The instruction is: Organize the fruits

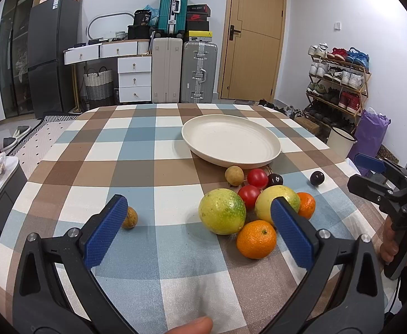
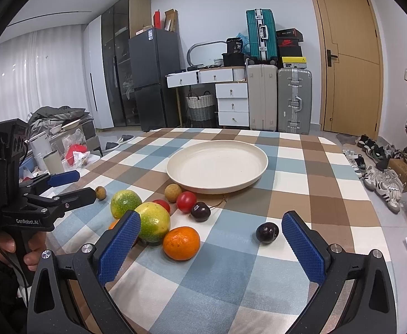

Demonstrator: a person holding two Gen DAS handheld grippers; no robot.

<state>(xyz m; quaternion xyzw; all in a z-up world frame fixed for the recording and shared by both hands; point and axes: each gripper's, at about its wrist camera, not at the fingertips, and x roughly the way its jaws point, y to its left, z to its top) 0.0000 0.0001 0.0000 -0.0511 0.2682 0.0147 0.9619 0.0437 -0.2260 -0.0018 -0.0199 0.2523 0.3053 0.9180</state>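
A cream plate [image 1: 231, 142] [image 2: 217, 164] sits empty on the checkered table. Near its front edge lies a cluster of fruit: two yellow-green fruits [image 1: 221, 211] [image 2: 151, 222], oranges [image 1: 256, 239] [image 2: 181, 242], two red tomatoes [image 1: 257, 178] [image 2: 186, 201], a tan longan [image 1: 234, 175] [image 2: 172, 192] and a dark cherry [image 1: 275, 180] [image 2: 200, 211]. Another dark cherry [image 1: 317, 178] [image 2: 267, 232] lies apart to the right, and a small brown fruit [image 1: 129, 217] [image 2: 100, 192] apart to the left. My left gripper [image 1: 199, 217] is open and empty before the cluster. My right gripper [image 2: 210, 229] is open and empty.
The checkered tablecloth [image 1: 161, 250] covers the table, whose right edge [image 1: 351, 164] is near the lone cherry. Suitcases [image 1: 199, 72], a drawer unit [image 1: 133, 78], a door [image 1: 255, 36] and a shoe rack [image 1: 340, 83] stand beyond the table.
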